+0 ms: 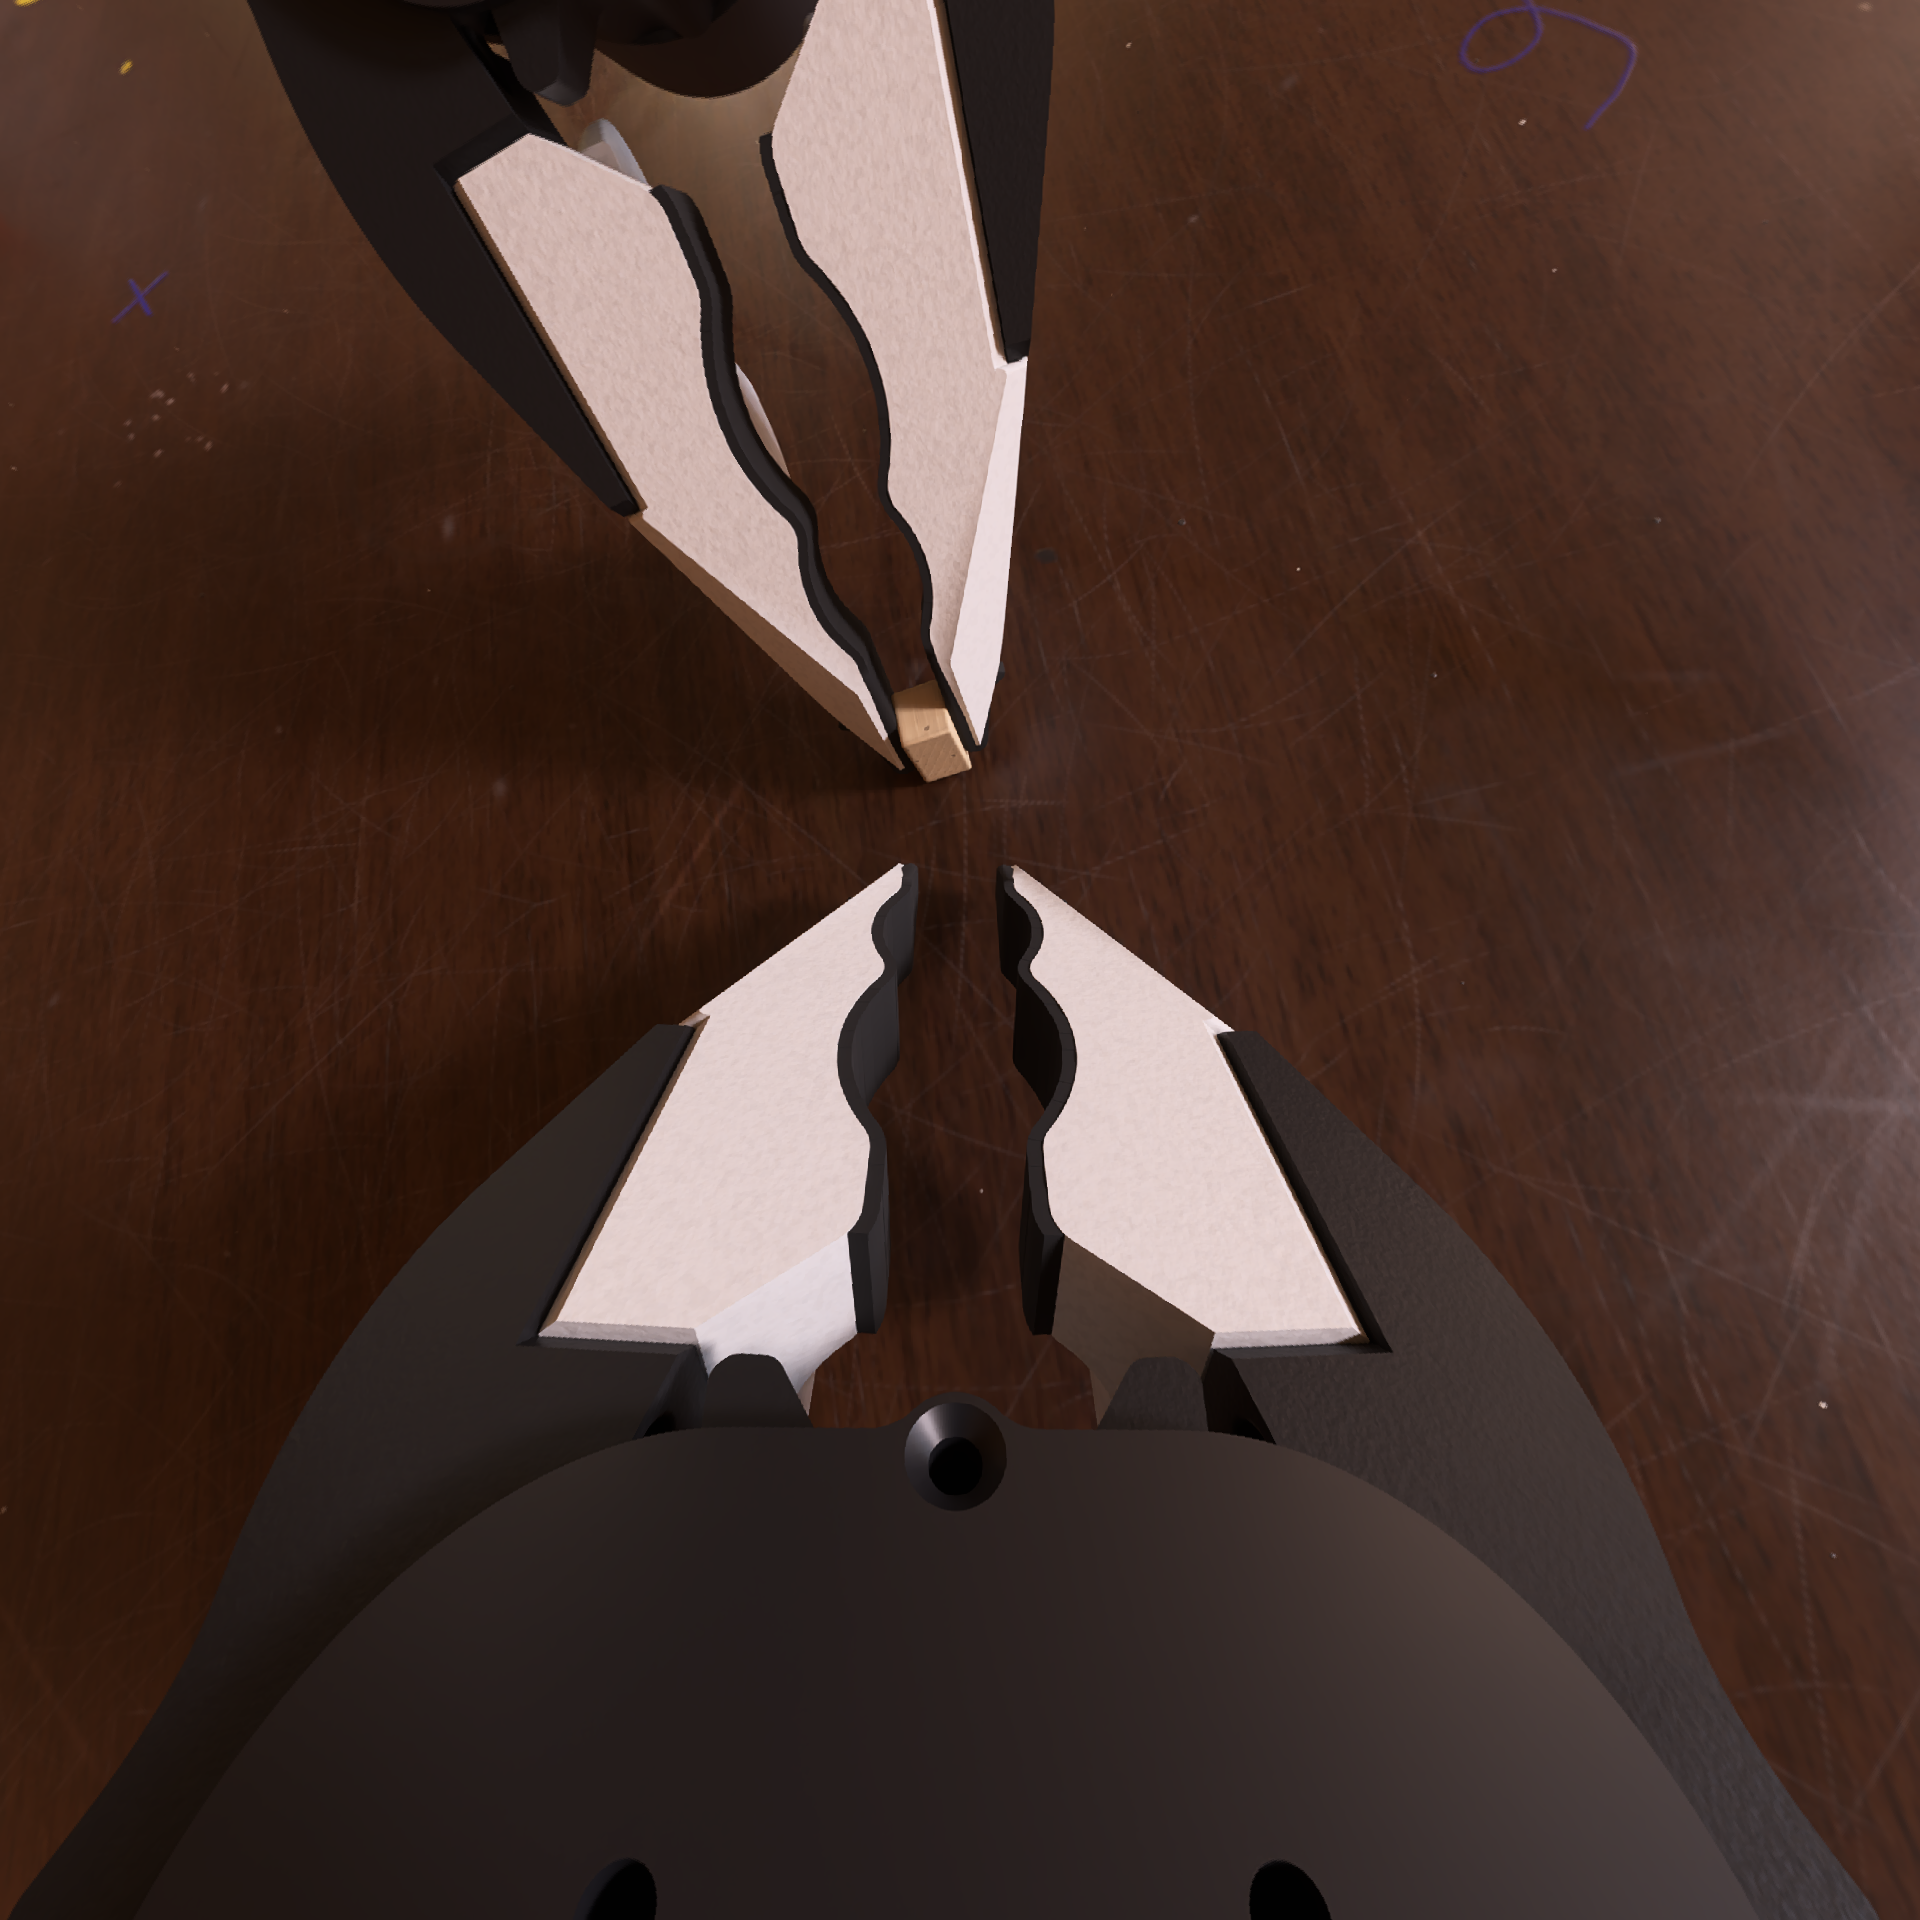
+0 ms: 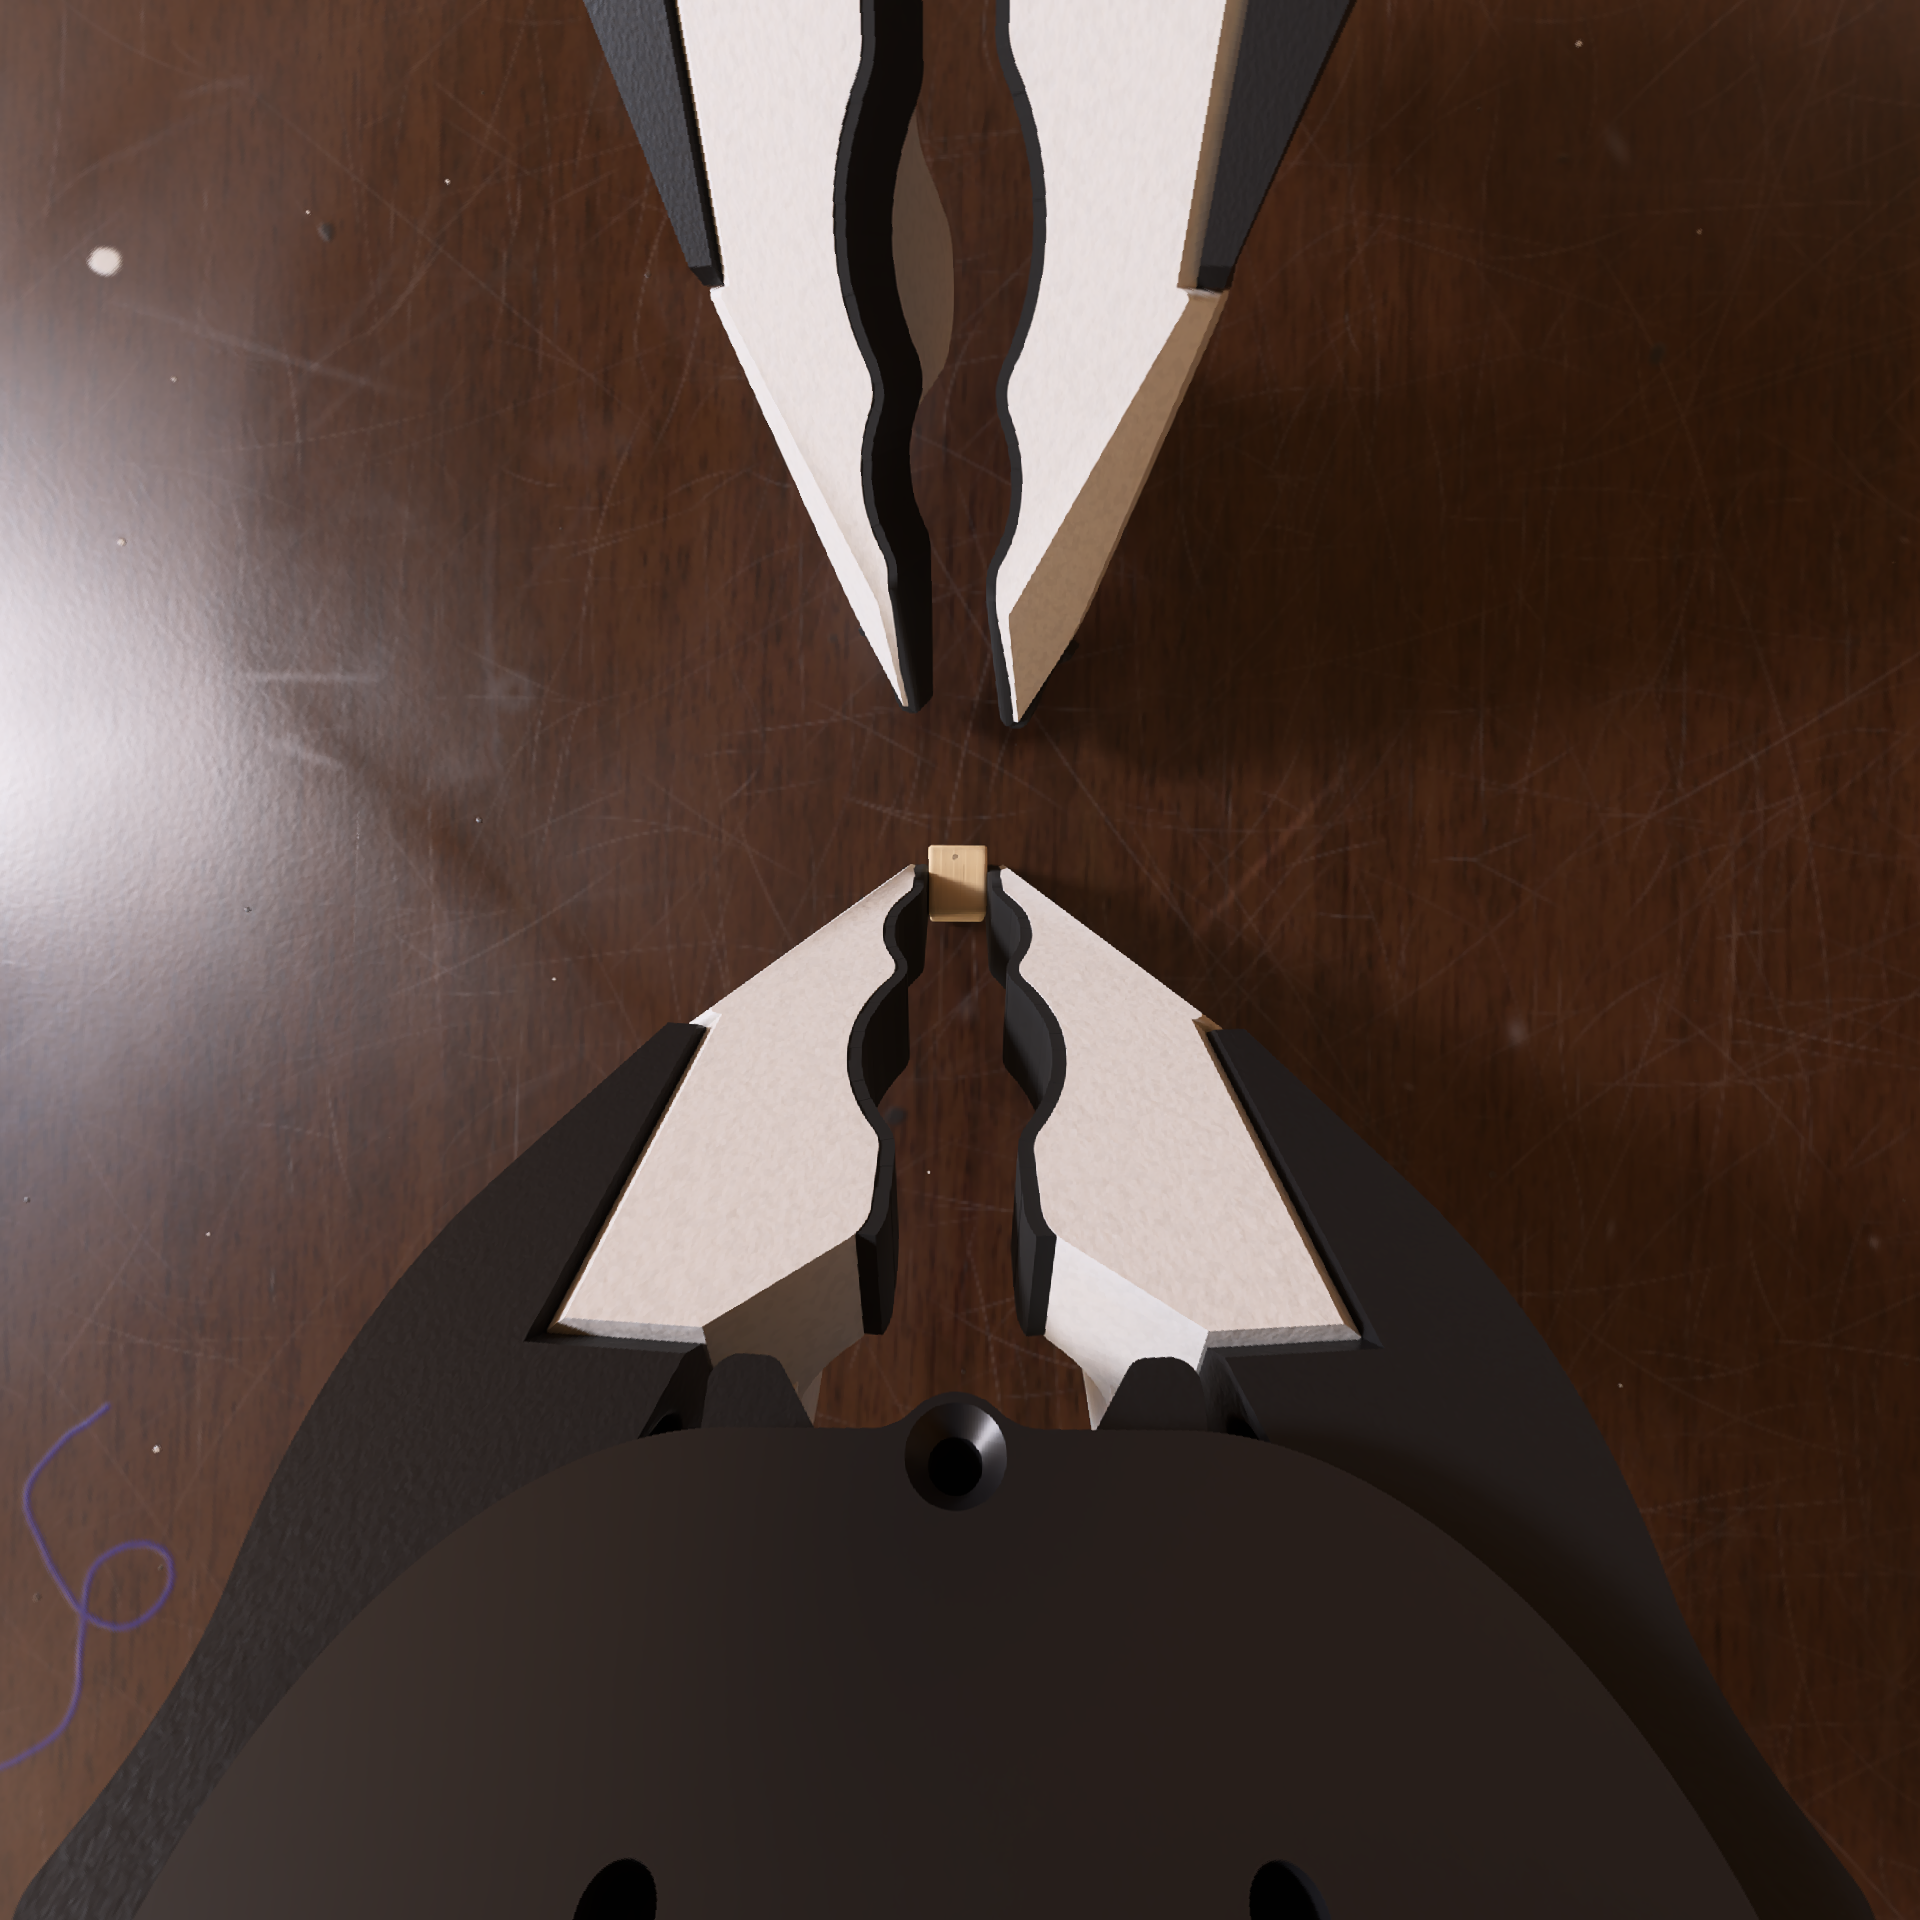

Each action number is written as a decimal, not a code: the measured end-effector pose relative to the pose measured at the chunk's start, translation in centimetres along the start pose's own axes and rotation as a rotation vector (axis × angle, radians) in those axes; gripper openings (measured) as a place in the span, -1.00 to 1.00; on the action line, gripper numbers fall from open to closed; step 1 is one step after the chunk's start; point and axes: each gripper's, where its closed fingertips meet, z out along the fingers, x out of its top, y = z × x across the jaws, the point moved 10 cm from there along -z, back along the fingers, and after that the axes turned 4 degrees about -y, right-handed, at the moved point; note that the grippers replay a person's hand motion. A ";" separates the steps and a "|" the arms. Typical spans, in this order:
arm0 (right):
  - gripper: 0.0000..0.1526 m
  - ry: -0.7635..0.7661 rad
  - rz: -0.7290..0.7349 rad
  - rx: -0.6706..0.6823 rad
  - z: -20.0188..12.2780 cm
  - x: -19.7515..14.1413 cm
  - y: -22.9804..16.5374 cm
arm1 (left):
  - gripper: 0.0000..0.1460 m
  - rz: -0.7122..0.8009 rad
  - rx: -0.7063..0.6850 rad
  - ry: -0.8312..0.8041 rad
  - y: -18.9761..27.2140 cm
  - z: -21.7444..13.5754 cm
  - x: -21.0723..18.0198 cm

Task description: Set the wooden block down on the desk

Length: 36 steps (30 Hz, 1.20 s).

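A small light wooden block [image 2: 956, 883] sits pinched between the fingertips of my right gripper [image 2: 956, 875], which is shut on it. In the left wrist view the block [image 1: 935, 740] shows at the tips of the right gripper [image 1: 935, 756], low over the dark brown desk [image 1: 1455, 727], with its shadow right beside it; I cannot tell if it touches. My left gripper [image 1: 956, 871] faces it tip to tip, a short way off. Its jaws stand slightly apart with nothing between them. It also shows at the top of the right wrist view [image 2: 961, 712].
The desk [image 2: 1507, 727] is scratched dark wood with purple pen scribbles [image 1: 1548, 62] [image 2: 94, 1590], a small purple cross [image 1: 140, 296] and a bright glare patch [image 2: 104, 675]. No other objects show around the grippers.
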 end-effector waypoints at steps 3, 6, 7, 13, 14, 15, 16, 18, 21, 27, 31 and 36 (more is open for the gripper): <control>-0.87 -0.002 -0.006 0.003 0.0 0.1 -0.1 | -0.80 0.000 -0.013 -0.001 0.1 0.1 0.1; -0.87 -0.006 -0.010 0.002 0.0 0.1 -0.1 | -0.83 0.008 -0.021 -0.002 0.1 0.2 0.2; -0.87 -0.008 -0.011 0.002 0.0 0.2 -0.2 | -0.85 0.009 -0.021 -0.003 0.2 0.2 0.3; -0.87 -0.016 -0.023 0.003 0.0 0.2 -0.2 | -0.86 0.007 -0.025 -0.005 0.1 0.3 0.3; -0.87 -0.017 -0.027 0.005 0.0 0.2 -0.2 | -0.86 0.005 -0.028 -0.006 0.1 0.3 0.4; -0.87 -0.017 -0.030 0.007 0.0 0.3 -0.2 | -0.86 0.004 -0.032 -0.006 0.1 0.3 0.4; -0.87 -0.017 -0.032 0.010 0.0 0.3 -0.2 | -0.87 0.003 -0.037 -0.007 0.1 0.3 0.4; -0.87 -0.016 -0.034 0.015 0.0 0.3 -0.1 | -0.87 -0.004 -0.046 -0.009 0.0 0.4 0.4; -0.87 -0.013 -0.037 0.017 0.0 0.2 -0.1 | -0.87 -0.018 -0.058 -0.011 -0.1 0.4 0.4; -0.87 -0.009 -0.039 0.014 0.0 0.2 0.0 | -0.87 -0.062 -0.065 -0.013 -0.4 0.4 0.4; -0.87 -0.005 -0.044 0.018 0.1 0.1 0.0 | -0.89 -0.061 -0.062 -0.014 -0.3 0.4 0.4; -0.87 -0.002 -0.056 0.030 0.1 0.1 -0.1 | -0.90 -0.049 -0.071 -0.018 -0.2 0.4 0.5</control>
